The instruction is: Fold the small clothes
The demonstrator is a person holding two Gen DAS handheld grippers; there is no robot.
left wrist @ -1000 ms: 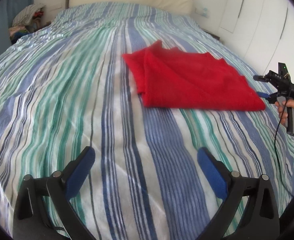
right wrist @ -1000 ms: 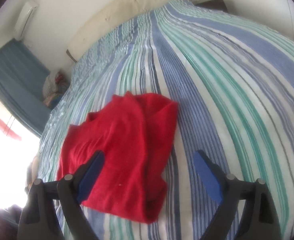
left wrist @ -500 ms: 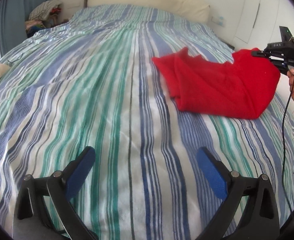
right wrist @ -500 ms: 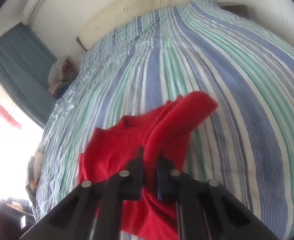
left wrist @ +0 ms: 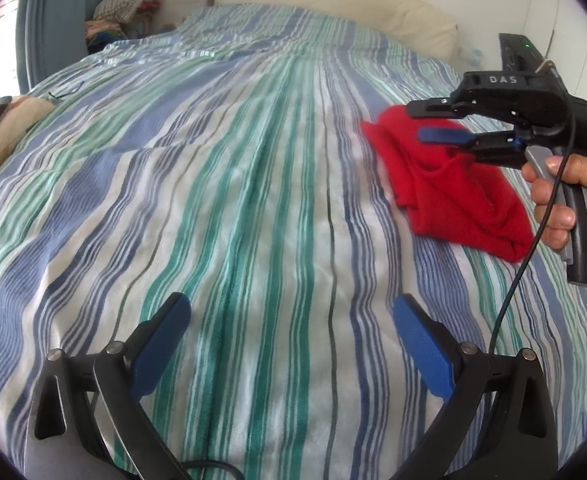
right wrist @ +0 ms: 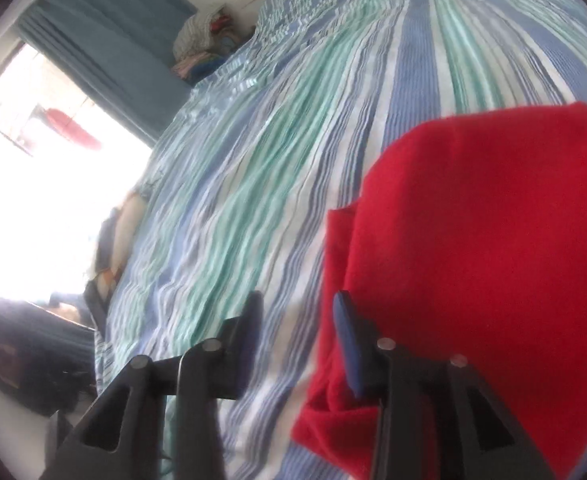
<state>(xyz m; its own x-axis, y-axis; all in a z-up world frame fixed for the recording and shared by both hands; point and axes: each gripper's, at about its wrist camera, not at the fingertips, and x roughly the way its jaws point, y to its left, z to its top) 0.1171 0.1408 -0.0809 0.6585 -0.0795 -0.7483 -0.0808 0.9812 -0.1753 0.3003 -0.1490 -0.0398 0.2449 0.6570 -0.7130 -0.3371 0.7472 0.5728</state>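
The left gripper (left wrist: 291, 344) has its blue-padded fingers (left wrist: 161, 340) spread wide with nothing between them, hovering over bare striped bedspread (left wrist: 229, 184). The right gripper (right wrist: 297, 320) has its fingers parted with a gap between them and only bedspread showing in that gap; its right finger (right wrist: 347, 340) lies against the edge of the red garment (right wrist: 473, 248), but the blur of the right wrist view leaves it unclear whether cloth touches the pad. From the left wrist view the right gripper (left wrist: 433, 122) hangs over the far end of the red garment (left wrist: 457, 196), its handle in the person's hand (left wrist: 573, 196), and its body hides part of the cloth behind it. The garment lies folded on the right side of the bed, near that edge. The window side in the right wrist view is washed out white. Broad open bedspread runs left of the garment up to the pillow (left wrist: 333, 4) at the head, with a clothes pile (left wrist: 121, 16) by the curtain (left wrist: 53, 12).
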